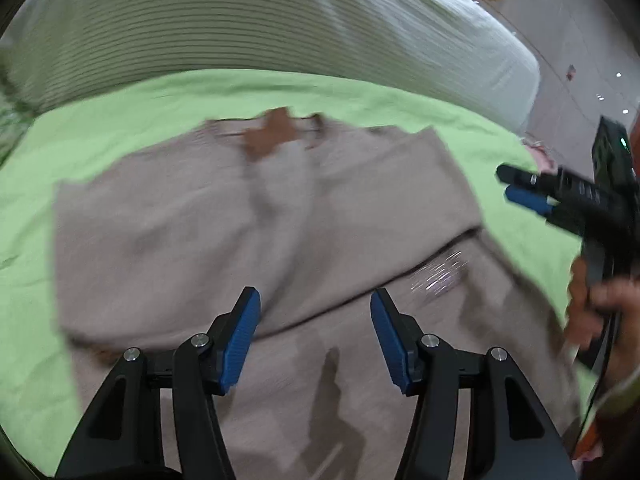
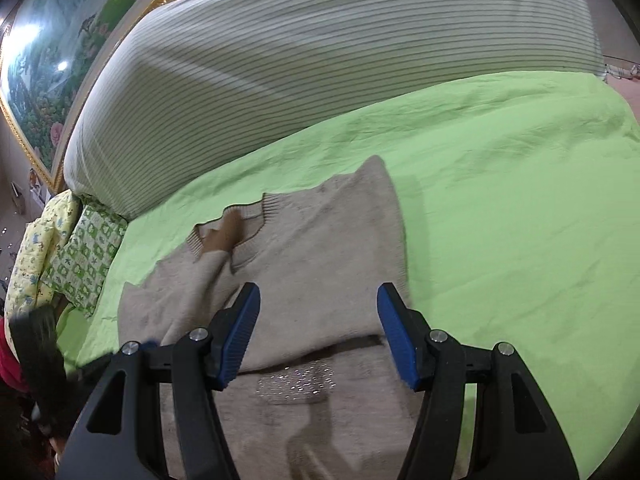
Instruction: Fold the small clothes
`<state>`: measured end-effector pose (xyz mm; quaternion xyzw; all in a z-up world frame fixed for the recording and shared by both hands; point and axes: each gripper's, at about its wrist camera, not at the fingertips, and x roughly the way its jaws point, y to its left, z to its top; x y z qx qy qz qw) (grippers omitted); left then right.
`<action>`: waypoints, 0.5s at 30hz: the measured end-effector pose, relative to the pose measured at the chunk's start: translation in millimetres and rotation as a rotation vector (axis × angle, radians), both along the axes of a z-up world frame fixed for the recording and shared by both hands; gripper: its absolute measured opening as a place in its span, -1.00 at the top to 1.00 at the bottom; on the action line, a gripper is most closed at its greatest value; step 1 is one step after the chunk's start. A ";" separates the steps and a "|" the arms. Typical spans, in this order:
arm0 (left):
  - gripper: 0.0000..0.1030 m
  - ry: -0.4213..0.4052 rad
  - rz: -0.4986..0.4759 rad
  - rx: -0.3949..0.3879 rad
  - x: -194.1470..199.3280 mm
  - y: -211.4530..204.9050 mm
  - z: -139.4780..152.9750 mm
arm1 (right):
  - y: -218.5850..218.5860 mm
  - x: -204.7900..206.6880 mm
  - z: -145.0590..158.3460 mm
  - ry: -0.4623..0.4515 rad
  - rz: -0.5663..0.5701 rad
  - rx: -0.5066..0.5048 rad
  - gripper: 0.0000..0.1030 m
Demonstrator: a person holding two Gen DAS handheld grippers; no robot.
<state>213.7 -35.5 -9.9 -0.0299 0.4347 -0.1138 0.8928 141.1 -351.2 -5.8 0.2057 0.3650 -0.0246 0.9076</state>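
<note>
A beige knit sweater (image 1: pixel 248 240) lies flat on the green sheet (image 1: pixel 100 120), neckline at the far side. One sleeve is folded across its chest, with a brown cuff (image 2: pixel 224 236) at the collar. A sequin patch (image 2: pixel 298 384) shows below a fold line. My left gripper (image 1: pixel 316 308) hovers over the sweater's lower half, open, with nothing between its blue pads. My right gripper (image 2: pixel 318 304) is also open and empty above the sweater's middle. In the left wrist view the right gripper (image 1: pixel 520 190) appears at the sweater's right edge, held by a hand (image 1: pixel 600 304).
A large white striped bolster (image 2: pixel 320 60) runs along the far side of the bed. Patterned pillows (image 2: pixel 76 256) lie at the left end. A gold-framed picture (image 2: pixel 60 40) hangs behind. Bare green sheet (image 2: pixel 520 220) spreads to the right of the sweater.
</note>
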 end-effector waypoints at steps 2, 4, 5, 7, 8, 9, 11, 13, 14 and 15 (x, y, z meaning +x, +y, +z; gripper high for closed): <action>-0.21 -0.011 0.024 0.028 -17.1 27.4 -2.6 | 3.2 7.4 -4.1 0.007 0.012 0.010 -0.21; -0.21 -0.026 0.078 0.107 -25.2 54.7 -6.6 | 14.3 20.7 -7.5 0.012 0.044 0.014 -0.21; -0.23 -0.027 0.101 0.131 -25.6 66.2 -8.7 | 21.1 27.3 -8.5 0.011 0.064 0.014 -0.21; -0.23 0.015 0.157 0.148 -18.0 94.2 -20.8 | 40.6 49.6 -9.4 0.010 0.110 0.005 -0.21; -0.23 0.028 0.174 0.148 -10.6 102.2 -22.7 | 54.7 68.8 -9.5 0.019 0.135 -0.006 -0.21; -0.23 0.033 0.191 0.152 -7.6 110.6 -26.3 | 65.6 82.3 -9.7 0.028 0.151 -0.014 -0.20; -0.23 0.050 0.208 0.141 -0.8 121.1 -33.4 | 96.9 114.1 -7.3 0.040 0.198 -0.044 -0.21; -0.23 0.079 0.239 0.110 5.0 131.4 -41.8 | 130.5 136.4 -6.2 0.056 0.259 -0.111 -0.21; -0.23 0.084 0.246 0.098 3.5 137.4 -43.2 | 157.9 151.1 -8.3 0.085 0.296 -0.202 -0.21; -0.23 0.085 0.248 0.092 5.6 138.1 -44.6 | 176.4 160.4 -13.3 0.117 0.312 -0.280 -0.20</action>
